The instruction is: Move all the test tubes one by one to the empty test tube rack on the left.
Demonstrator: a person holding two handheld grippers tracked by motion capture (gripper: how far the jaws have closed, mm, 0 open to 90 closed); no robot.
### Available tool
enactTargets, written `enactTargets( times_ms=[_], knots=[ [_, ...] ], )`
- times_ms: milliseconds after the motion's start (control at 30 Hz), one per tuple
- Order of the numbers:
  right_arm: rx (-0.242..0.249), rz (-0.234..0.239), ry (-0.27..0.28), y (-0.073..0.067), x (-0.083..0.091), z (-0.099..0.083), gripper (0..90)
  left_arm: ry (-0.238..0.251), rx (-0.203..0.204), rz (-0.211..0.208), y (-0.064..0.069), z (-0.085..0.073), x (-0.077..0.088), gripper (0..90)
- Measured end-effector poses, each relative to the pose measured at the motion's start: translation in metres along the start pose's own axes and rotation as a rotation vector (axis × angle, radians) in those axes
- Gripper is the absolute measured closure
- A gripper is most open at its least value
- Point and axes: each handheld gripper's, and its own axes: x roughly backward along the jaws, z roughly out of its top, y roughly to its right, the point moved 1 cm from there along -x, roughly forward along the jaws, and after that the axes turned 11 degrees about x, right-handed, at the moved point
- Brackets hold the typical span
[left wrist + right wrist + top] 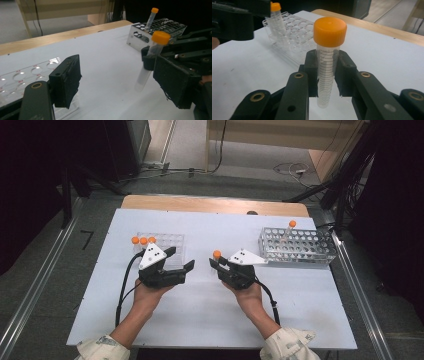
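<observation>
Clamping an orange-capped tube (327, 67) upright above the middle of the white worktop (200, 315), the right gripper (218, 264) faces the left gripper (181, 260), whose jaws stand wide and empty just beside the clear rack (170, 242).

Left tongs (180, 259) gaping, empty; right tongs (216, 265) clamped; both forearms low, converging.

Bright even light, dark corners, soft grainy focus
</observation>
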Motion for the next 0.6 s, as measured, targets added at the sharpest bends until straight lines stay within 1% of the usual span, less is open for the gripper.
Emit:
enactTargets(
  times_ms=[100, 167, 367, 467, 600],
  knots=[
    [0.013, 0.021, -0.007, -0.008, -0.004, 0.000, 71.4, -0.011, -0.007, -0.011, 0.004, 0.000, -0.002, 19.6],
    [0.017, 0.036, -0.011, -0.013, -0.006, 0.000, 71.4, -0.014, -0.003, -0.032, 0.009, -0.001, -0.004, 19.4],
    [0.041, 0.078, -0.021, -0.026, -0.010, 0.000, 71.4, -0.025, -0.009, -0.058, 0.017, -0.002, -0.006, 19.1],
    [0.045, 0.092, -0.020, -0.031, -0.012, 0.001, 71.4, -0.028, -0.018, -0.072, 0.020, -0.003, -0.006, 22.0],
    [0.051, 0.110, -0.016, -0.036, -0.013, 0.002, 71.4, -0.033, -0.027, -0.084, 0.024, -0.005, -0.007, 28.7]
  ],
)
